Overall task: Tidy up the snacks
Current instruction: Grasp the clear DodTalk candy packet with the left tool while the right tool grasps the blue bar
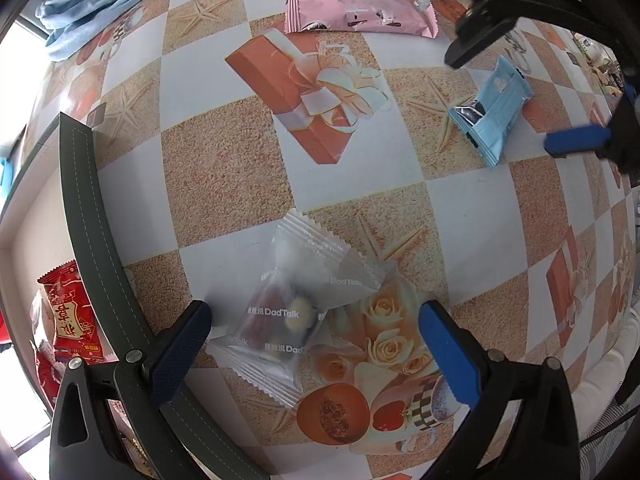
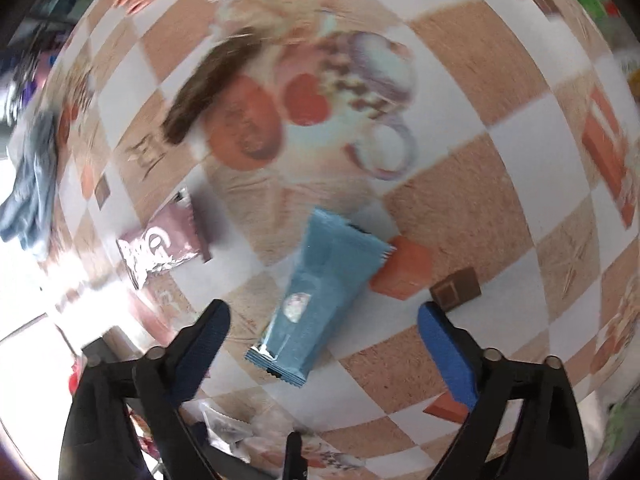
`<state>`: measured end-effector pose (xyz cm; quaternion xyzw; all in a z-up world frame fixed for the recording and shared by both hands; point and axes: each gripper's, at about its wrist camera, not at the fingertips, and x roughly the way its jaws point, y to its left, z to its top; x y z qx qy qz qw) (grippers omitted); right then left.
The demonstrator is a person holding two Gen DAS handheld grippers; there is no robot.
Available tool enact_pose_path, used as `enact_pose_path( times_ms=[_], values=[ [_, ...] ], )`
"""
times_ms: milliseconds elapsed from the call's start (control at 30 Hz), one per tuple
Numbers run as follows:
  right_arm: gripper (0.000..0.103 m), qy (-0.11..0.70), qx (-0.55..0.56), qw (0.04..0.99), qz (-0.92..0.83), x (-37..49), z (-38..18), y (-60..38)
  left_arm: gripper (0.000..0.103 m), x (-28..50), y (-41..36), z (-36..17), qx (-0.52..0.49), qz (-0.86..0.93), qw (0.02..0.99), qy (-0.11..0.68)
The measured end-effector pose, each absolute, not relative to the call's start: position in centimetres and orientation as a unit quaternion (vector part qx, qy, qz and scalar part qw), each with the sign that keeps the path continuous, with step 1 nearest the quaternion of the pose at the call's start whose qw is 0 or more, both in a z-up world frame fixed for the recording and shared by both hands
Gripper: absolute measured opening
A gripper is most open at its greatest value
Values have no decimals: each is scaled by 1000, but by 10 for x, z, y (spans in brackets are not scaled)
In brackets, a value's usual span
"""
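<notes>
Left gripper (image 1: 316, 320) pointing straight down, jaws wide apart, right gripper (image 2: 324, 316) tilted steeply downward, jaws spread

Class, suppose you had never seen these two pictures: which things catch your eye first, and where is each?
The light blue snack packet stands out, lying flat on the checkered tablecloth between the right tool's open jaws. In the left wrist view, a clear DadTalk packet lies between the left tool's open jaws, and a long pink wrapper lies at the top.
</notes>
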<state>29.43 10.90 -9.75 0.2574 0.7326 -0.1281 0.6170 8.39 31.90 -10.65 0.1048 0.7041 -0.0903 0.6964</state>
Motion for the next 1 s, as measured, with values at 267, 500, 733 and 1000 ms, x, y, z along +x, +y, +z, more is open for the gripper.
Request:
enact_pose_path(
  times_ms=[267,500,733,1000],
  values=[
    [56,753,123,638,-102,292,-88,144,103,81,320,-106,101,-88,699,703],
    [25,758,105,643,-28,263,-85,161,103,87,320,-107,102,-85,692,710],
    [25,771,72,633,-15,196,-87,153,103,88,317,-107,102,-82,690,712],
    [25,771,50,634,-17,179,-86,165,97,83,309,-102,110,-86,685,715]
  ],
)
